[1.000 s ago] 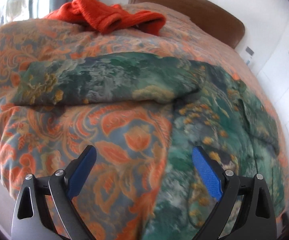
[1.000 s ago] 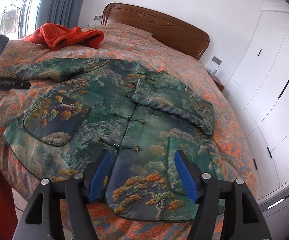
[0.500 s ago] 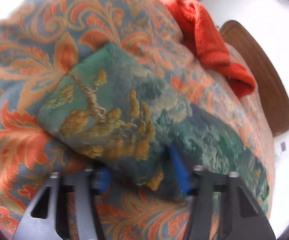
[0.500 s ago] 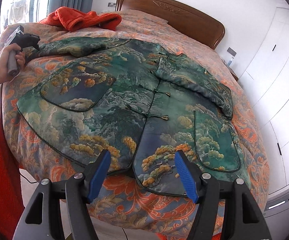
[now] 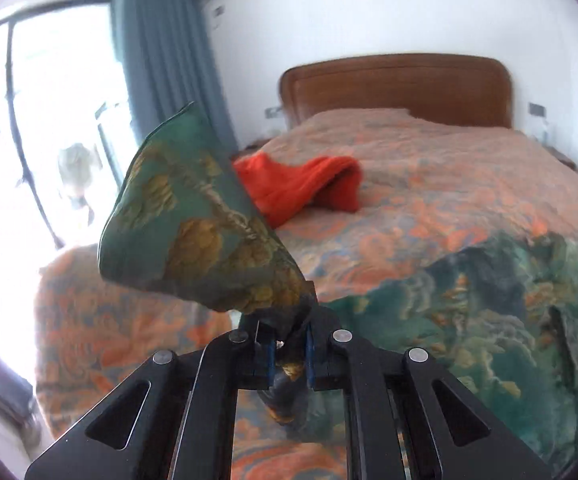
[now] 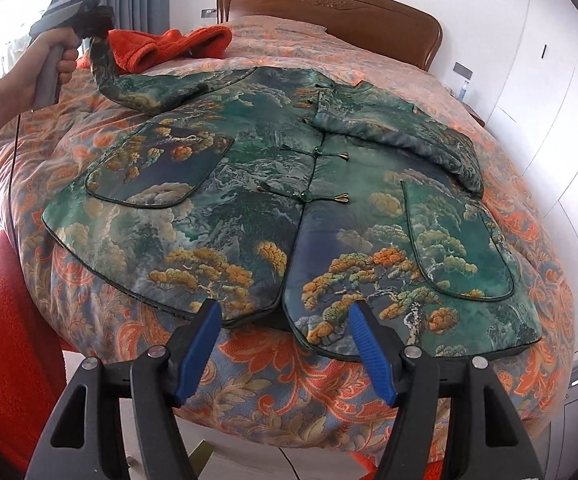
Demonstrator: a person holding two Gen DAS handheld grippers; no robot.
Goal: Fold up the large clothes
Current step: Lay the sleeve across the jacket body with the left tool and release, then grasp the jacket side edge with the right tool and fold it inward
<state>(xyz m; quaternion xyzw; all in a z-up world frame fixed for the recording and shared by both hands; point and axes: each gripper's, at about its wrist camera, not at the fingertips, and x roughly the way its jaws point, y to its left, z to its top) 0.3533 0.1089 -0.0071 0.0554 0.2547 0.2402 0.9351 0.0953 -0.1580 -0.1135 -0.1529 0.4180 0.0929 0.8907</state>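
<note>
Your left tongs [image 5: 288,354] are clamped on the jacket [image 6: 273,200] sleeve cuff [image 5: 193,220], lifted off the bed [image 6: 249,376]; right tongs [image 6: 285,344] hang wide over the hem at the bed's near edge.

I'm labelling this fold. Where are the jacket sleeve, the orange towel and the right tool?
jacket sleeve [image 5: 193,216]: left wrist view, cuff face.
orange towel [image 6: 169,50]: right wrist view, middle fold.
right tool [image 6: 285,354]: right wrist view, between fingertips.

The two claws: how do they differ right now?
The left claw is shut on the jacket's sleeve end, lifted off the bedspread; the right claw is open and holds nothing. The left is at the jacket's far sleeve; the right hangs over the hem. Both have blue pads.
</note>
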